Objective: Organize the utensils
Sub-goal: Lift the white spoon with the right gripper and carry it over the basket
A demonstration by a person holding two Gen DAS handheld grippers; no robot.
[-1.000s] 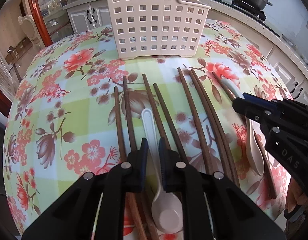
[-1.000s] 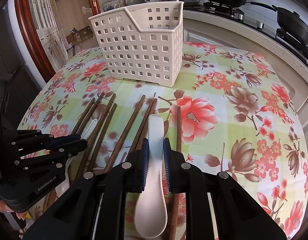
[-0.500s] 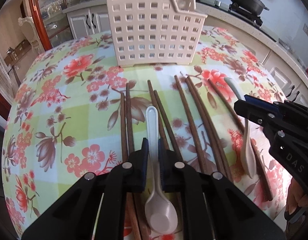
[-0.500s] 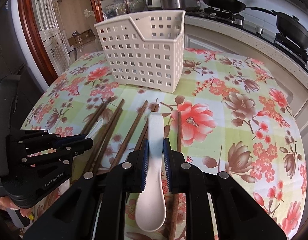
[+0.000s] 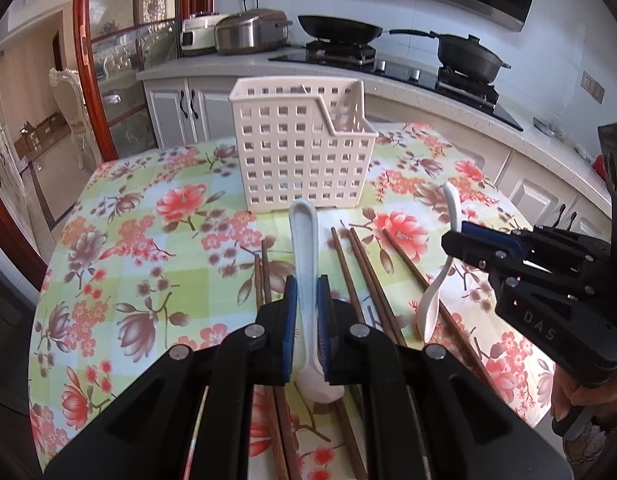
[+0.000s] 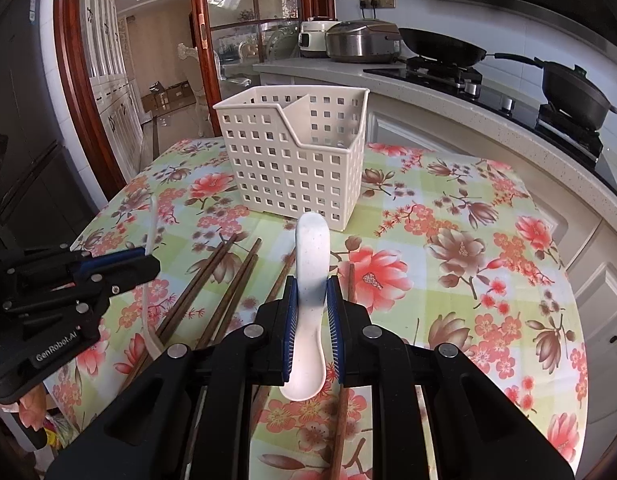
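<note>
White ceramic spoon (image 5: 304, 240) is clamped by its handle in the left gripper (image 5: 306, 316), clear of the desk (image 5: 120, 264). Right gripper (image 6: 312, 320) grips a second white spoon (image 6: 311, 256) likewise. Brown wooden chopsticks (image 5: 360, 264) lie beneath on the floral cloth; the white perforated plastic basket (image 5: 300, 148) stands beyond.

I see bright, even daylight across the floral tablecloth (image 5: 156, 248), with only soft shadows. The white basket (image 6: 296, 160) looks sharp. Fisheye bending curves the counter (image 6: 488, 132), corners go black, and glare whitens the glass doors (image 6: 244, 8)
</note>
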